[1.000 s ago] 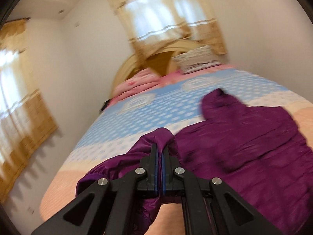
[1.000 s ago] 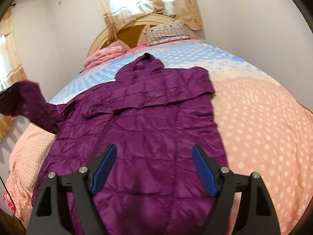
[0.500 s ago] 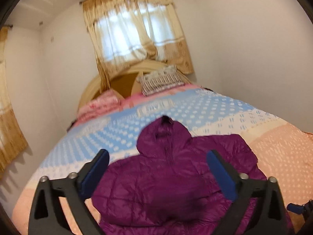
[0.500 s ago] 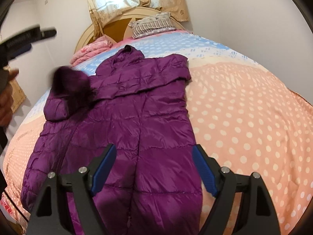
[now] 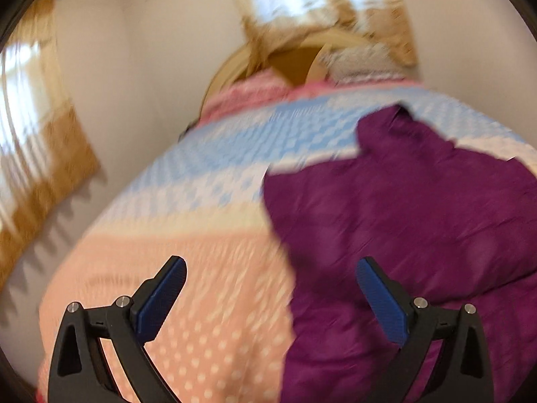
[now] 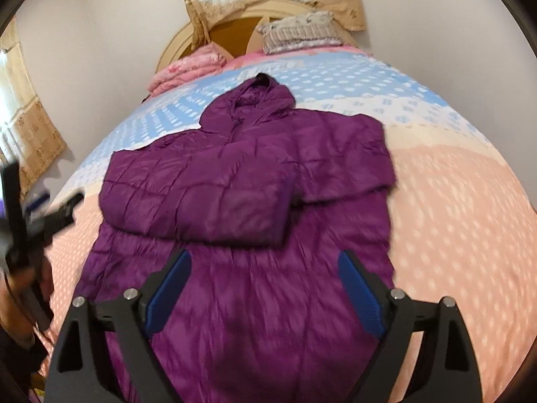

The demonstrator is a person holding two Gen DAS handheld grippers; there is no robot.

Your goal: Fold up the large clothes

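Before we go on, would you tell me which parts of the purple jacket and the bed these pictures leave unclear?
- Purple jacket hem: right wrist view, hidden behind the right gripper and cut by the bottom edge.
- Jacket's right half: left wrist view, cut by the edge, motion-blurred.
- Pillows: left wrist view, smeared by blur.

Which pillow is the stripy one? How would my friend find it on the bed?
Start at the big bed and look to its far end, by the curved wooden headboard under the curtains. The stripy pillow leans there, grey and white, unlike the folded pink blanket beside it and the purple jacket lying nearer.
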